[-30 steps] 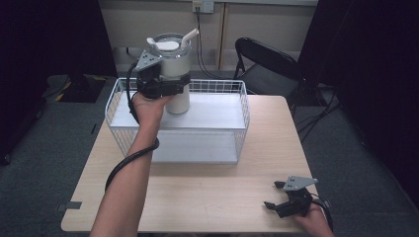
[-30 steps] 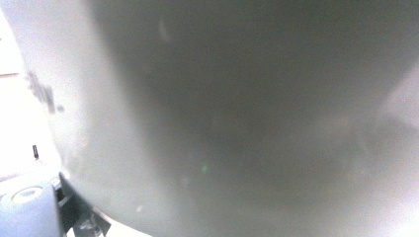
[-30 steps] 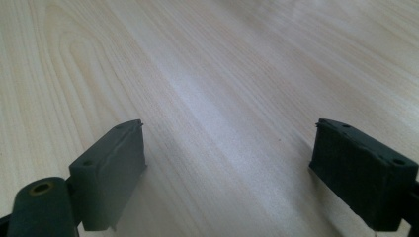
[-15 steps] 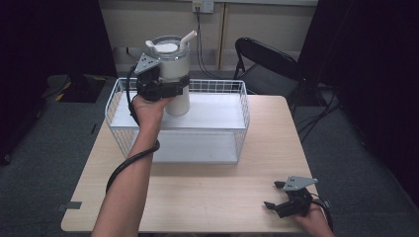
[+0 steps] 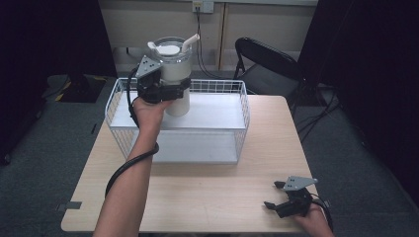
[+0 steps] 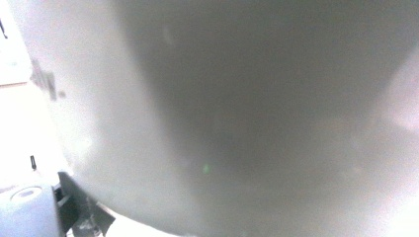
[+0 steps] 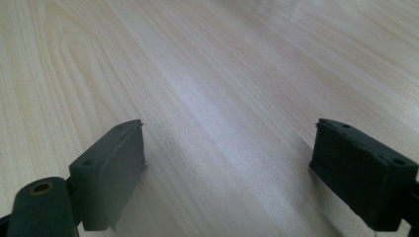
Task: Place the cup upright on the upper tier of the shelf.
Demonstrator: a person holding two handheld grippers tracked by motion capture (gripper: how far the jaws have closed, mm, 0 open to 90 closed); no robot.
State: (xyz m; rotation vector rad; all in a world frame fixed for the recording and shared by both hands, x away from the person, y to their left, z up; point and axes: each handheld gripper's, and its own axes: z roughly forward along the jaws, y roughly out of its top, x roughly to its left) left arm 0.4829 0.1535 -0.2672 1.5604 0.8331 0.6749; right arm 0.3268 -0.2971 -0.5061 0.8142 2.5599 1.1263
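The left tongs (image 5: 170, 93) were clamped around the middle of a white tumbler (image 5: 174, 74), whose pale wall was pressed close against the lens in the left gripper view (image 6: 237, 108). The tumbler was held upright, its long axis vertical, with its clear lid (image 5: 170, 49) uppermost and a white straw (image 5: 190, 41) leaning up and toward the right from the lid. It was kept raised above the back left part of a white wire basket (image 5: 243, 101), its base seen against the basket's pale interior; whether the base touched anything could not be told. The left hand (image 5: 148, 109) was seen just below the tongs, with a black cable (image 5: 129, 163) trailing down along the forearm.

The right tongs (image 5: 271, 195) were spread wide and held nothing; in the right gripper view (image 7: 227, 168) bare wood grain was seen between the two black pads. They were kept low over the near right corner of the table (image 5: 207, 187), well apart from the basket.
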